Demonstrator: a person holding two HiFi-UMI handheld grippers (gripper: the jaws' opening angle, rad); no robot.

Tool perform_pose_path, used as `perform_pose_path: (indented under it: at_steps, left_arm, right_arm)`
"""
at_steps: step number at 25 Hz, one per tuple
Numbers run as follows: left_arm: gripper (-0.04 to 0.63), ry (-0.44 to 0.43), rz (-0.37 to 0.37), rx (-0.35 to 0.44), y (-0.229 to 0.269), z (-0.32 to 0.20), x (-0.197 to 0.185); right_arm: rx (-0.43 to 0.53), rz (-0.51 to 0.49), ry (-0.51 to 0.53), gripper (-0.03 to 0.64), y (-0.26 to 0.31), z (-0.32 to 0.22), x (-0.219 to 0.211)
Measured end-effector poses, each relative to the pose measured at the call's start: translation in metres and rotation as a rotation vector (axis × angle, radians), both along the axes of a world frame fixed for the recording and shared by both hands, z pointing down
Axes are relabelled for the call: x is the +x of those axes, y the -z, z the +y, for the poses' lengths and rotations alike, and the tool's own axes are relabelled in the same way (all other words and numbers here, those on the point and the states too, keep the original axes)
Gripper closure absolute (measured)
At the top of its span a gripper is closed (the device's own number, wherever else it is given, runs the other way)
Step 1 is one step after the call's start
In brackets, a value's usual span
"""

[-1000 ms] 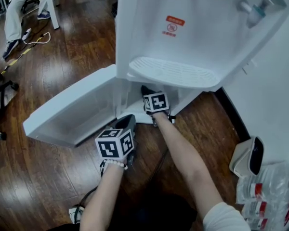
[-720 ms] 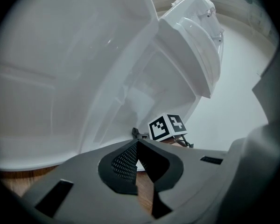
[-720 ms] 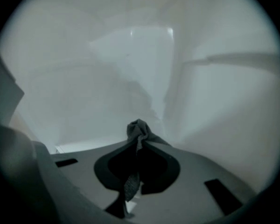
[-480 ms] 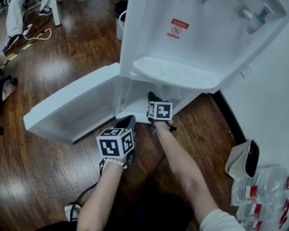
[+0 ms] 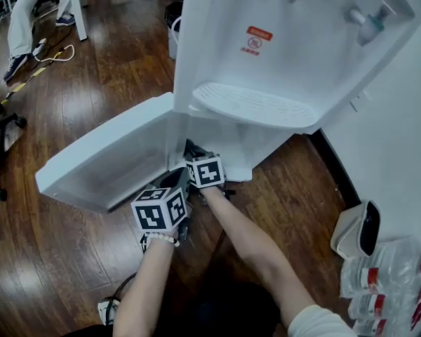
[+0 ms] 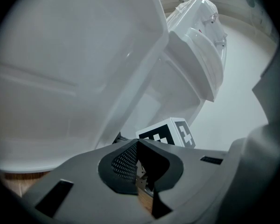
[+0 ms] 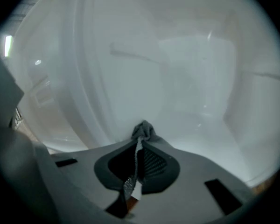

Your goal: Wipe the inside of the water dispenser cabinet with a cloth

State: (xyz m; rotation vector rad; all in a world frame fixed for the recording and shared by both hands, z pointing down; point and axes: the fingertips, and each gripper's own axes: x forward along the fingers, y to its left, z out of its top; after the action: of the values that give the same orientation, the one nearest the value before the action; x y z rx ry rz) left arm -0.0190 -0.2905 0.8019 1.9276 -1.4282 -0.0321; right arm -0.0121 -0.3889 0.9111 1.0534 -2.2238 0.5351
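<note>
Low in the middle of the head view, the right gripper sits at the mouth of the open lower cabinet of the tall white plastic water dispenser. Its jaws are clenched on a small crumpled grey cloth, which bunches out just past the tips and lies against the white cabinet floor, toward the left of the compartment. A second ago this gripper stood further right and deeper under the ribbed white drip tray. It has since swept left and toward the bottom of the frame, ending close to the hinge side of the open white cabinet door. I judge that to be one wiping pass across the cabinet floor, so the wipe is under way rather than finished. The back and side walls seen in the right gripper view probably still need passes.

The left gripper hovers just left of the right one, over the brown wooden floor in front of the door. Its jaws are closed together with nothing between them, and it has hardly moved, so it takes no part in the wiping.
</note>
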Motion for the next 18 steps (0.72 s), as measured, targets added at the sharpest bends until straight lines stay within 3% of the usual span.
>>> perform_pose_path:
  at_steps: [5, 14, 18]
  left_arm:
    - [0.6, 0.012, 0.007, 0.003, 0.001, 0.0, -0.003]
    - [0.6, -0.03, -0.002, 0.008, 0.003, 0.003, 0.018]
    - [0.6, -0.064, 0.009, 0.047, 0.011, 0.006, 0.026]
  right_arm:
    - [0.013, -0.008, -0.059, 0.594, 0.004, -0.007, 0.032]
    - [0.008, -0.025, -0.35, 0.594, 0.003, -0.026, 0.144]
    - [0.029, -0.001, -0.411, 0.595, 0.004, -0.022, 0.159]
